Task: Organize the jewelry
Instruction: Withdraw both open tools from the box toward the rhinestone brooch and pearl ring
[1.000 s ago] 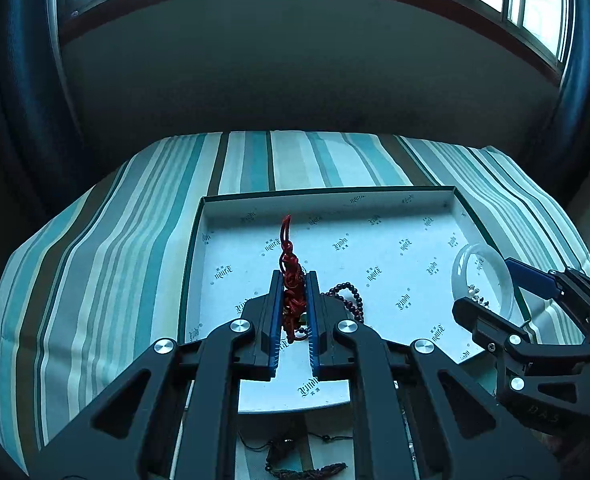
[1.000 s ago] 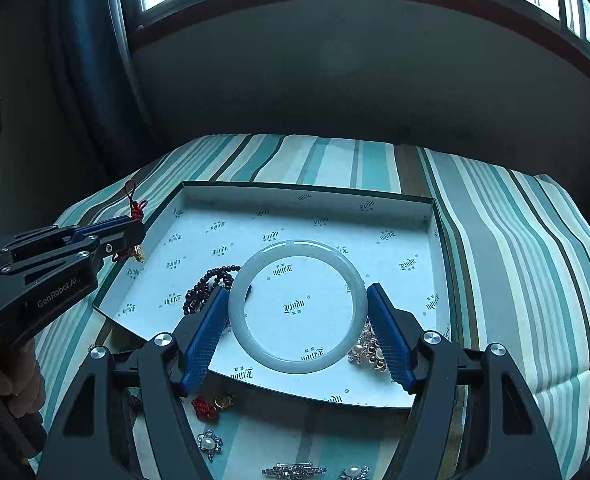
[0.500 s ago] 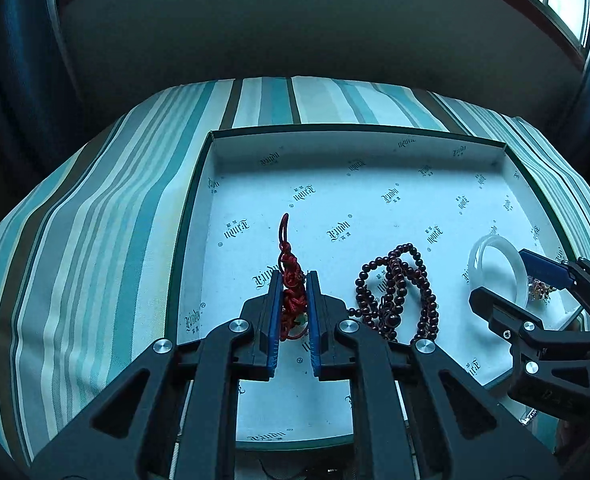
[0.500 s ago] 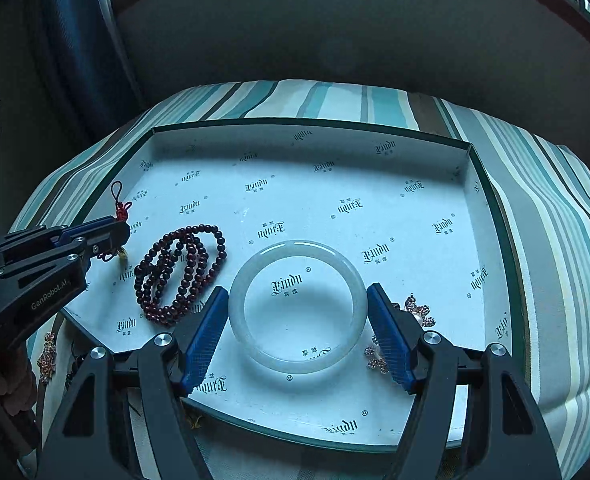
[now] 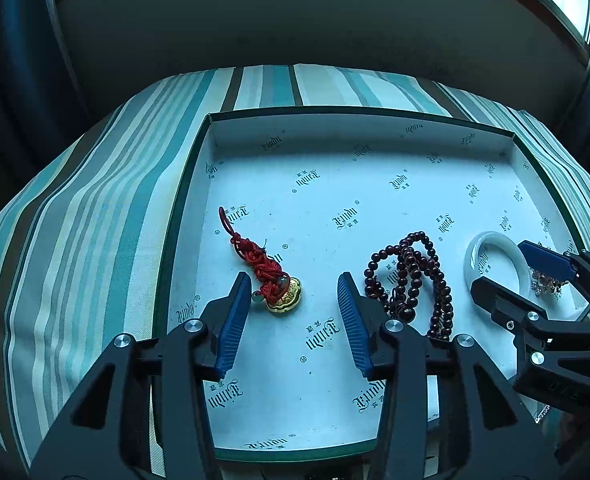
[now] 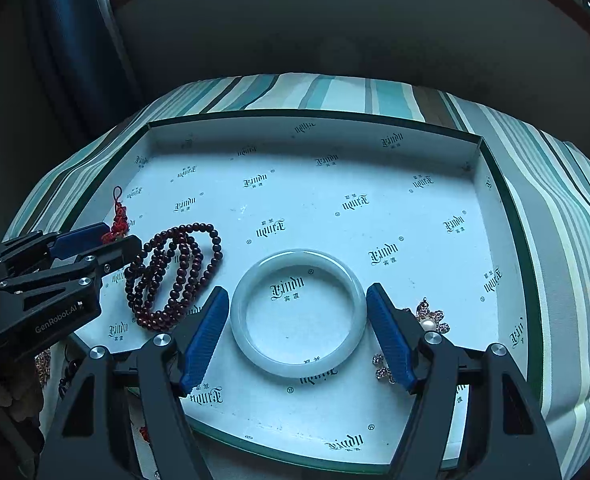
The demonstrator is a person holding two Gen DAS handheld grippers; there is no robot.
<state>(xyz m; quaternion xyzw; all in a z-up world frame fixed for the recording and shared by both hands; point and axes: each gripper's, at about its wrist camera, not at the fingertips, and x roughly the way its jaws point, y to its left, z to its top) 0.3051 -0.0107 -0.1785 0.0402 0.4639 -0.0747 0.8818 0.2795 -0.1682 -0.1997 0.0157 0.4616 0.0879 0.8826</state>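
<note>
**Both grippers spread over the tray, nothing held**

The left gripper (image 5: pixel 295 280) had its blue pads spread wide, gripping nothing. The red knotted charm (image 5: pixel 263 266) lay flat on the tray floor between the fingertips, nearer the left pad (image 5: pixel 235 312), which its lower end met or nearly met; contact could not be confirmed. Cord was woven red, loop at the far end, gold lobed pendant at the near end. The dark red bead strand (image 5: pixel 411 280) lay coiled just outside the right pad, partly hidden behind that finger.

The right gripper (image 6: pixel 297 292) was likewise open wide. The pale jade bangle (image 6: pixel 298 312) lay flat between its pads; the left pad (image 6: pixel 205 332) sat close against its rim, the right pad just beside it. Bangle was smooth, translucent white-green, and the printed liner showed through its centre. A small pearl brooch (image 6: pixel 431 318) lay just outside the right pad.

All pieces rested inside the green-edged tray (image 6: pixel 315 114) on the striped cloth (image 5: pixel 95 220).
</note>
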